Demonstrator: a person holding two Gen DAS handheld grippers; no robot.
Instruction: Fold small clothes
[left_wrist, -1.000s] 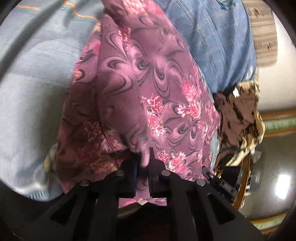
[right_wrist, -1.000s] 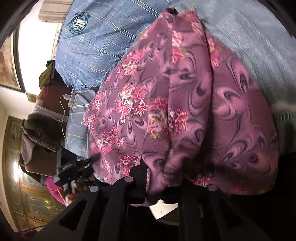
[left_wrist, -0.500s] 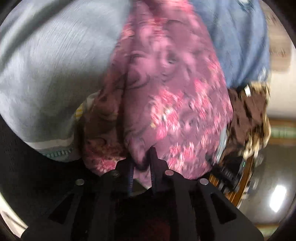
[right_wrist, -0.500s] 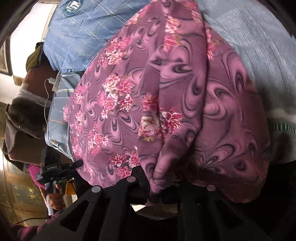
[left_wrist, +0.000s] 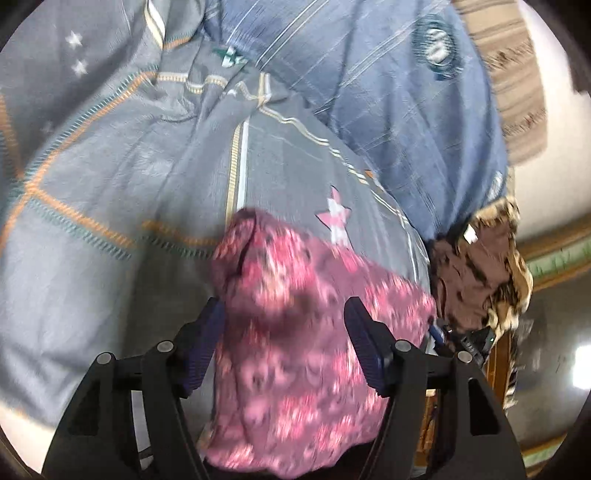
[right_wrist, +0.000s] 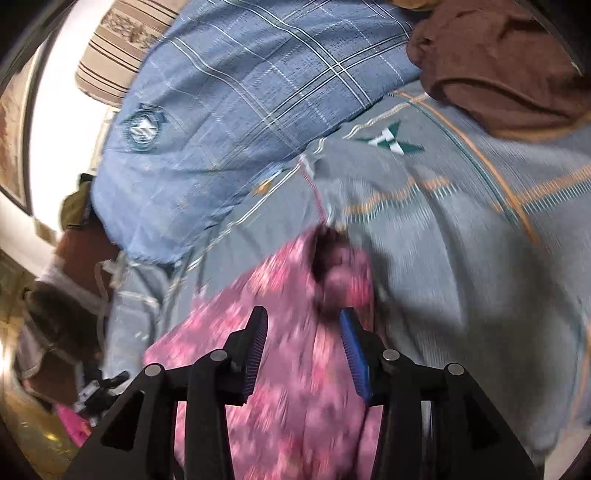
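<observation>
Left wrist view: left gripper (left_wrist: 284, 319) jaws are opening, with the pink floral garment (left_wrist: 295, 332) loose between them, lying on the grey bedsheet (left_wrist: 110, 184) just below its pink star. Right gripper (right_wrist: 303, 332) is opening too, same cloth between. I'd let go fully, back off straight, then smooth the fold. A second ago both were clamped on it and it covered far more sheet.

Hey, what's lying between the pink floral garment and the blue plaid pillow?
Only the grey striped bedsheet, with a pink star patch, lies between the floral garment and the plaid pillow, in the left wrist view.
</observation>
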